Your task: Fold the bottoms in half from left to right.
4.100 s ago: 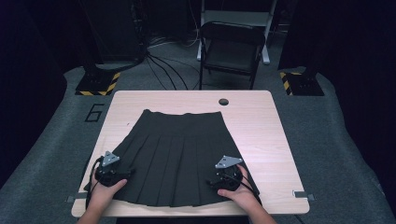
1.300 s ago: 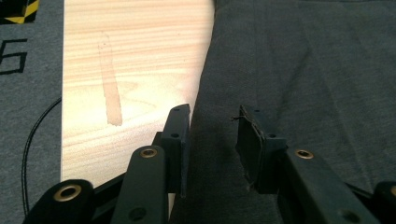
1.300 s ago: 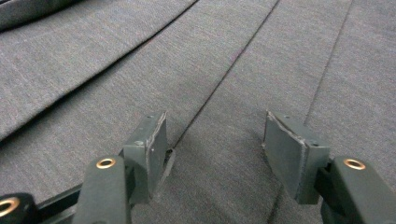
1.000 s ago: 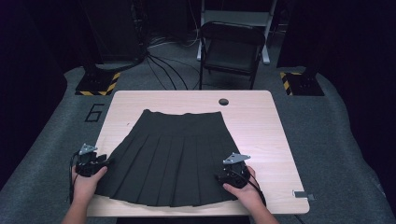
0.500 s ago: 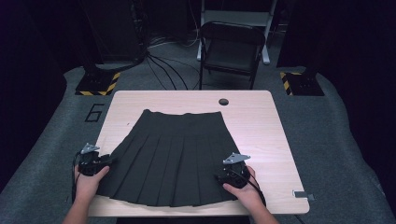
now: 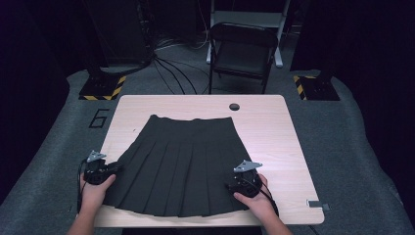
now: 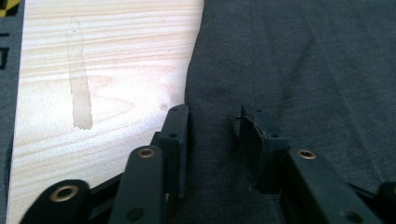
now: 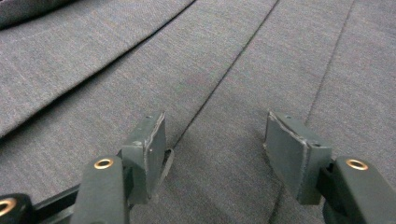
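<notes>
A dark pleated skirt [image 6: 186,161] lies flat on the wooden table [image 6: 274,132], waistband at the far side. My left gripper [image 6: 116,169] sits at the skirt's left edge near the hem. In the left gripper view its jaws [image 7: 212,126] have just been closing; they stand apart with the skirt's edge [image 7: 303,70] under and between them, pads not pressing. My right gripper [image 6: 232,184] rests on the skirt's right side near the hem. In the right gripper view it [image 8: 215,135] is open over the pleats [image 8: 233,60].
A folding chair [image 6: 242,51] stands beyond the table's far edge, with cables on the floor beside it. A small round hole [image 6: 234,106] lies near the table's far edge. Bare wood [image 7: 116,70] shows to the left of the skirt.
Since the oldest frame both hands have moved outward, the left to the skirt's left edge and the right toward its right side. Over the last second neither hand has shifted.
</notes>
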`<state>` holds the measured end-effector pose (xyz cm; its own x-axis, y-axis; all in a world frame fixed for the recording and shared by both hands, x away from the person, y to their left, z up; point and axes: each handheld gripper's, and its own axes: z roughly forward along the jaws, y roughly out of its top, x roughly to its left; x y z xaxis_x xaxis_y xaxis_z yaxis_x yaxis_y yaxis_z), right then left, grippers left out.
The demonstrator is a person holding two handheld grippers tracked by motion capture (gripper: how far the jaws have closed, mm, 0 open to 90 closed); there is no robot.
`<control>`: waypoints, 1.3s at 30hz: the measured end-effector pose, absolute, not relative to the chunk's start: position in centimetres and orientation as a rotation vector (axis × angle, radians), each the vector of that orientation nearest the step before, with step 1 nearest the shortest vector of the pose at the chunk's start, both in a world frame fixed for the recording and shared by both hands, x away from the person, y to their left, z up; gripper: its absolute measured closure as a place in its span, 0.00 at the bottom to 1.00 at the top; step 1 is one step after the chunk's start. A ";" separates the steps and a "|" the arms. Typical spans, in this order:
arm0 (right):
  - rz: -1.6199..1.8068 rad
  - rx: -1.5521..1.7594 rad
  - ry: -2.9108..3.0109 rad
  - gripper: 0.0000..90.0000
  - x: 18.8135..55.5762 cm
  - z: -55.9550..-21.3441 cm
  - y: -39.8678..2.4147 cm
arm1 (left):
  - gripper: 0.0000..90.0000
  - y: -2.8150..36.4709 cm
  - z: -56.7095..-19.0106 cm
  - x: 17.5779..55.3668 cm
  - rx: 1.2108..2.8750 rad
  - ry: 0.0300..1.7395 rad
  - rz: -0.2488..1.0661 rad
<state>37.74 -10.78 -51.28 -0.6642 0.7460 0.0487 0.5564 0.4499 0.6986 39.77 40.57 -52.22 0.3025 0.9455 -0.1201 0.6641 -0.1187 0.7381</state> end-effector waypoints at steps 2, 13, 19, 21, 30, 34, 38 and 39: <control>1.024 1.115 2.440 0.42 37.8 -51.3 -10.8 | 0.77 40.3 -52.3 39.8 1.860 1.429 0.524; 1.021 1.111 2.441 0.42 37.7 -51.3 -10.7 | 0.92 39.8 -51.8 39.5 1.864 1.416 0.548; 1.026 1.111 2.439 0.42 37.7 -51.3 -10.7 | 0.93 39.5 -51.1 39.4 1.840 1.402 0.538; 1.022 1.104 2.445 0.43 37.8 -51.3 -10.8 | 0.93 39.2 -50.8 39.3 1.847 1.383 0.547; 1.030 1.113 2.441 0.43 37.7 -51.3 -10.7 | 0.93 37.9 -49.2 39.0 1.851 1.309 0.553; 1.031 1.122 2.440 0.42 37.7 -51.3 -10.7 | 0.93 37.3 -48.6 38.8 1.839 1.289 0.554; 1.031 1.116 2.444 0.42 37.7 -51.3 -10.8 | 0.93 36.3 -48.0 38.7 1.867 1.248 0.541; 1.030 1.117 2.443 0.43 37.7 -51.3 -10.8 | 0.93 35.7 -47.9 38.7 1.879 1.228 0.544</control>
<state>37.74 -10.78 -51.26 -0.6690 0.7415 0.0516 0.5546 0.4517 0.6989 38.67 35.72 -47.87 0.4342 0.8979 -0.0725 0.5494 -0.2002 0.8112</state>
